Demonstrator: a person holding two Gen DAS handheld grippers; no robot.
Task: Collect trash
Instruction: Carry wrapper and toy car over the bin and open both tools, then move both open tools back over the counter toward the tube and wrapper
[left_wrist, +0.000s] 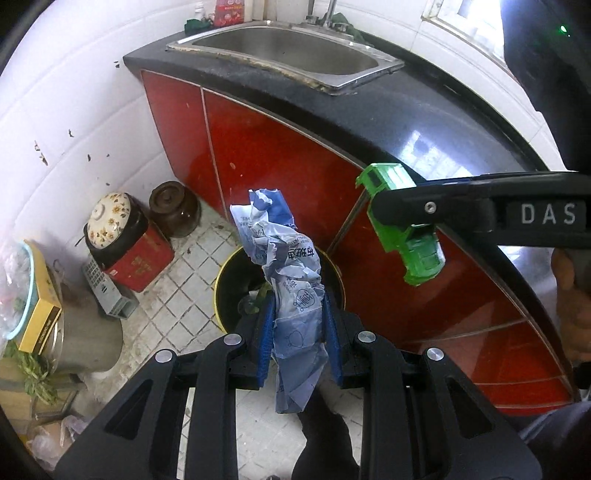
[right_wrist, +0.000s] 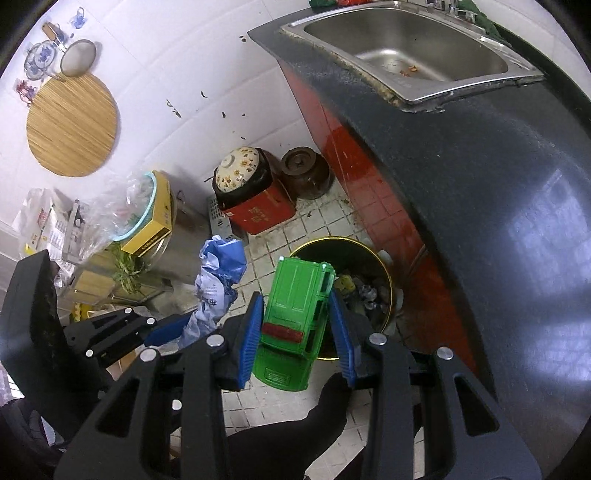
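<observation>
Left gripper (left_wrist: 298, 328): angled downward above the floor, blue fingers (left_wrist: 266, 332) clamped on a crumpled blue wrapper (left_wrist: 286, 269) that hangs over the trash bin (left_wrist: 221, 280).

Right gripper (right_wrist: 297, 334): tilted down, fingers (right_wrist: 251, 332) closed on a green toy car (right_wrist: 295, 314), held above the bin at its 7 o'clock rim. Bin stands on tiled floor beside the red cabinet (left_wrist: 280, 158) under the counter (right_wrist: 480, 177).

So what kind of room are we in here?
Most likely a home kitchen: a steel sink set in a dark countertop over red cabinets, lidded crocks on the tiled floor, and a round trash bin below.
</observation>
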